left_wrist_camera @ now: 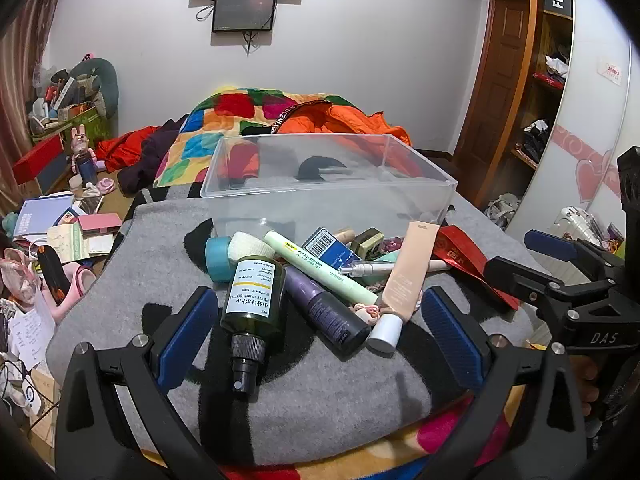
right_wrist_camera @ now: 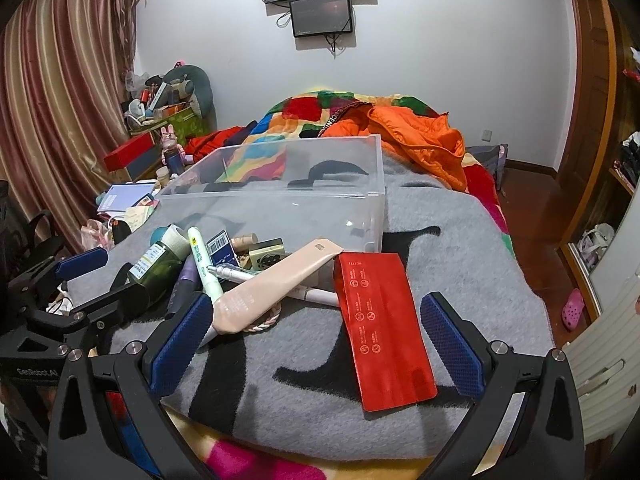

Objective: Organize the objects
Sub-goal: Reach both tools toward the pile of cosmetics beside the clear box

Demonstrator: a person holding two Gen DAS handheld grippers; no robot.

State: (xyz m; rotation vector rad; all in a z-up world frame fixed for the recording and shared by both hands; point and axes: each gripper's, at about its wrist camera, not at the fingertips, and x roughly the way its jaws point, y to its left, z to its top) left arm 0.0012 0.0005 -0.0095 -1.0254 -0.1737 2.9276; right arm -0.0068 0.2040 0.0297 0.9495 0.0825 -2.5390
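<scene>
Left gripper (left_wrist_camera: 320, 328) and right gripper (right_wrist_camera: 316, 340), both spread wide and empty, hover over a heap of toiletries: green pump bottle (left_wrist_camera: 253, 300), beige tube (left_wrist_camera: 404, 280), red pouch (right_wrist_camera: 380, 332). All lie beside the clear bin (left_wrist_camera: 328, 184), presumably their destination, on a grey blanket (right_wrist_camera: 460, 240) covering the bed in a cluttered bedroom.

clear bin (left_wrist_camera: 412, 196): 1 | green pump bottle (left_wrist_camera: 253, 296): 1 | red pouch (right_wrist_camera: 382, 330): 1 | tubes: 2

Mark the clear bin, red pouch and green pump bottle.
clear bin (left_wrist_camera: 320, 196), left wrist view, front wall.
red pouch (right_wrist_camera: 384, 332), right wrist view, middle of its face.
green pump bottle (left_wrist_camera: 253, 296), left wrist view, label.
</scene>
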